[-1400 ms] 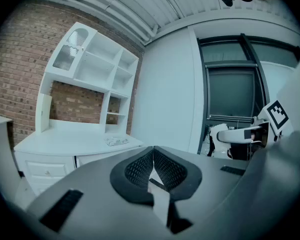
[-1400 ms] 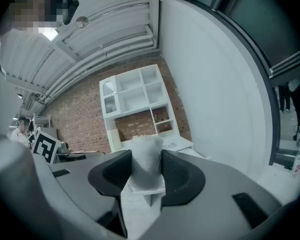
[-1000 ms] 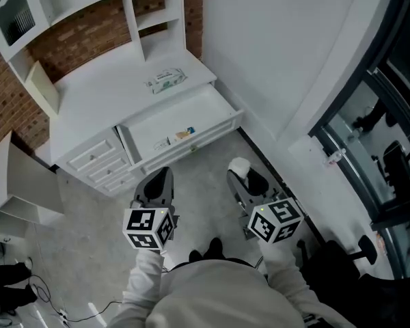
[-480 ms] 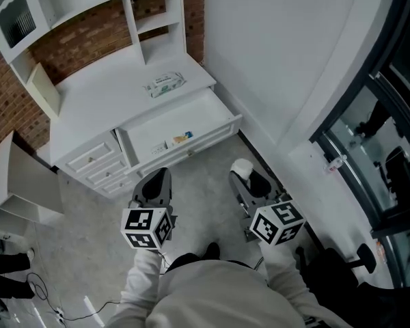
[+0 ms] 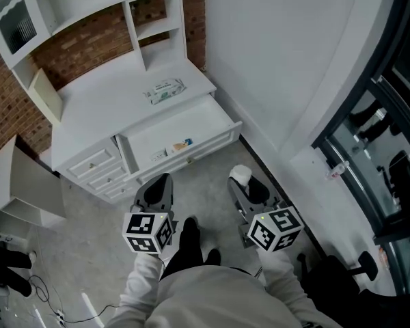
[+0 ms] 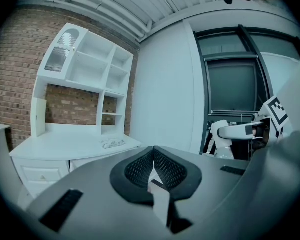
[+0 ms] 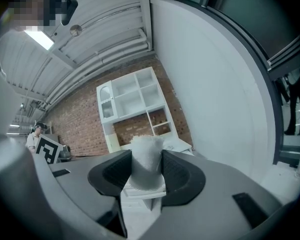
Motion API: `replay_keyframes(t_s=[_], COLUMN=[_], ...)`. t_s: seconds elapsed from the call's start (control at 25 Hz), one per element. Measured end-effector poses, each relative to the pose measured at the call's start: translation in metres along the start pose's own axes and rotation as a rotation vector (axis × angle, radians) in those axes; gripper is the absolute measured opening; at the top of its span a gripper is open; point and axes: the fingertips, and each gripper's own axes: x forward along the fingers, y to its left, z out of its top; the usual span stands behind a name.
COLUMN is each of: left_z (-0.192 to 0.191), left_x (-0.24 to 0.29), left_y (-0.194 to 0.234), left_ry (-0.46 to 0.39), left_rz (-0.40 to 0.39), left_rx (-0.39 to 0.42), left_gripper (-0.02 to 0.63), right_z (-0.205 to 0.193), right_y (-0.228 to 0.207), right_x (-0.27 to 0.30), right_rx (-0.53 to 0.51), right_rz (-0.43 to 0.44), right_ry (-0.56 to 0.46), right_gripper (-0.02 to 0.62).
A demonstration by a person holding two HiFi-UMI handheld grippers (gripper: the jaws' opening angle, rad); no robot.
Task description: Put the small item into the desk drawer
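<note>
Bench (image 5: 102, 108), centre left: smooth white painted surface, satin. Brick wall (image 5: 82, 36), upper left: rough, matt red. Floor (image 5: 82, 251), lower left: mottled grey, matt, concrete-like. Left hand-held gripper (image 6: 152, 156): matt grey plastic-looking shell. Its pads (image 6: 137, 170) are black, finely ribbed and rubber-like. Small item (image 7: 146, 156) between the right hand-held gripper's (image 5: 248, 186) pads: white, fuzzy, fibrous surface.

No writing is legible: the print on the flat pack (image 5: 165, 90) lying on the desk (image 5: 96, 108) is too small to read.
</note>
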Motion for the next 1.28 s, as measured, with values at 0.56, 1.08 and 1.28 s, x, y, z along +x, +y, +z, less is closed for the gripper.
replay_keyframes(t_s=[0.56,1.08,1.28], left_z=[0.008,0.032,0.038], left_x=[0.100,0.203,0.231], left_y=[0.069,0.151,0.170], left_ry=[0.015,0.025,0.024], left_rz=[-0.002,-0.051,-0.085], left_rx=[-0.034,-0.048,-0.044], left_gripper=[0.020,0.020,0.020], right_z=[0.022,0.044,0.049], right_y=[-0.040,-0.067,-0.075], right_x=[0.103,0.234,0.265], right_rx=[-0.016,-0.003,-0.007], right_rz=[-0.024,-0.061,-0.094], right_ry=[0.006,0.029,0.027], right_gripper=[0.198,0.198,0.198])
